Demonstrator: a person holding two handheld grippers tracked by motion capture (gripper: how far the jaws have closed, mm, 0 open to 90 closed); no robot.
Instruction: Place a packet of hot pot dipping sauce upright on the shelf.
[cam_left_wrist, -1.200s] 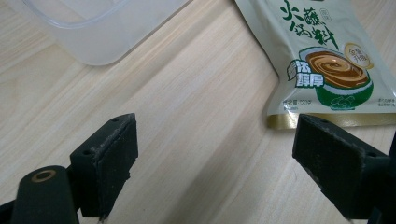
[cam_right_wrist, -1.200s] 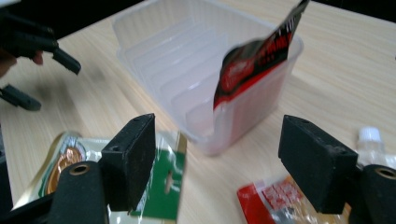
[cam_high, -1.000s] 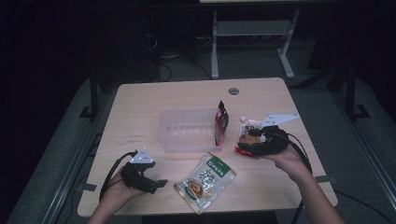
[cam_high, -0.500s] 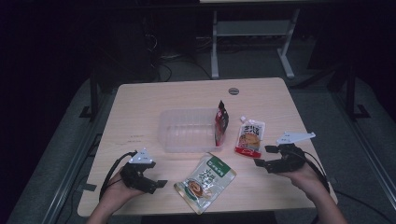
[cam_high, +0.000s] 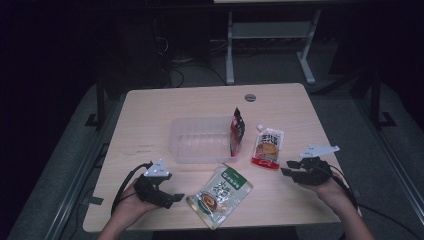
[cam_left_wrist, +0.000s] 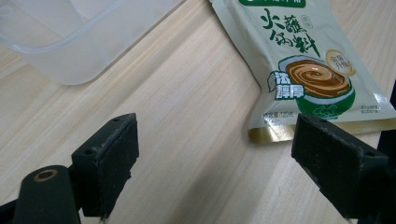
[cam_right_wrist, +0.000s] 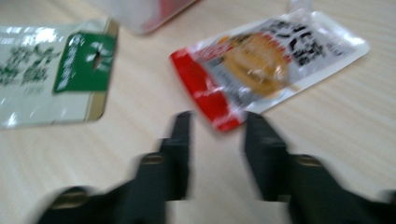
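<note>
A white-and-red pouch (cam_high: 267, 146) lies flat on the table, right of a clear plastic container (cam_high: 180, 150). My right gripper (cam_high: 287, 168) sits low to the pouch's right, apart from it. In the right gripper view the pouch's (cam_right_wrist: 266, 60) red end lies just beyond the right gripper (cam_right_wrist: 217, 135); its jaws have just been closing, stand open and have nothing between them. A green sauce pouch (cam_high: 220, 194) lies at the front. Beside it rests my left gripper (cam_high: 172, 199), open. The left gripper (cam_left_wrist: 215, 158) has bare table between its pads, and the green pouch (cam_left_wrist: 303, 60) lies ahead to the right.
A red-and-black packet (cam_high: 237, 131) stands on edge against the container's right wall. The container's corner (cam_left_wrist: 70, 37) reaches into the left gripper view. A round grommet (cam_high: 250, 97) sits near the table's far edge. A metal frame (cam_high: 270, 35) stands on the floor beyond.
My right hand has drawn back right and down from the white-and-red pouch, which now lies free on the table. The right jaws are narrower. My left gripper has stayed put.
</note>
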